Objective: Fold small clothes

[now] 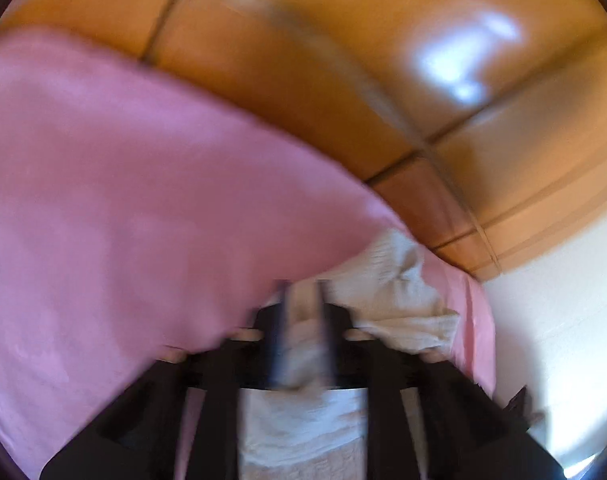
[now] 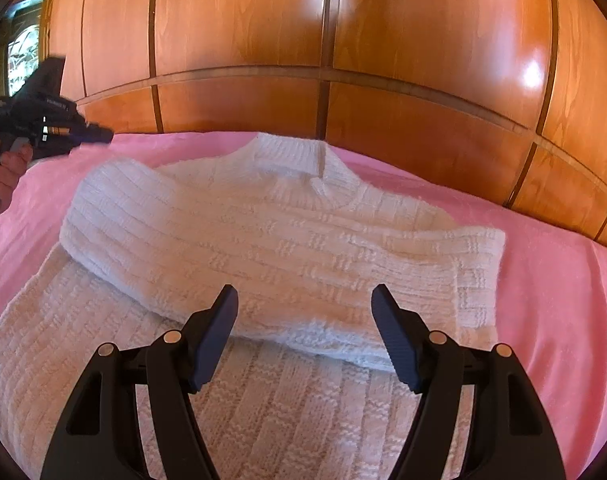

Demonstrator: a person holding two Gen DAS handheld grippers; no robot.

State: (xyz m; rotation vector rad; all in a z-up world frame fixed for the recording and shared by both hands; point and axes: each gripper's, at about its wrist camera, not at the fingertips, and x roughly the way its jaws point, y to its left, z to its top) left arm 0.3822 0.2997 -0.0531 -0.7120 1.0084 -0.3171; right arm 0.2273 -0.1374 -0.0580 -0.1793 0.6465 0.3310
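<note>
A white knit sweater lies on a pink bedsheet, collar toward the wardrobe, with one sleeve folded across the chest. My right gripper is open and empty, hovering just above the sweater's body. My left gripper shows at the far left of the right wrist view, held by a hand above the sheet's edge. In the blurred left wrist view its fingers stand close together with white fabric between and around them; whether it grips the cloth is unclear.
A glossy wooden wardrobe with dark panel seams rises right behind the bed. A white wall shows at the right of the left wrist view. A dark window is at the far left.
</note>
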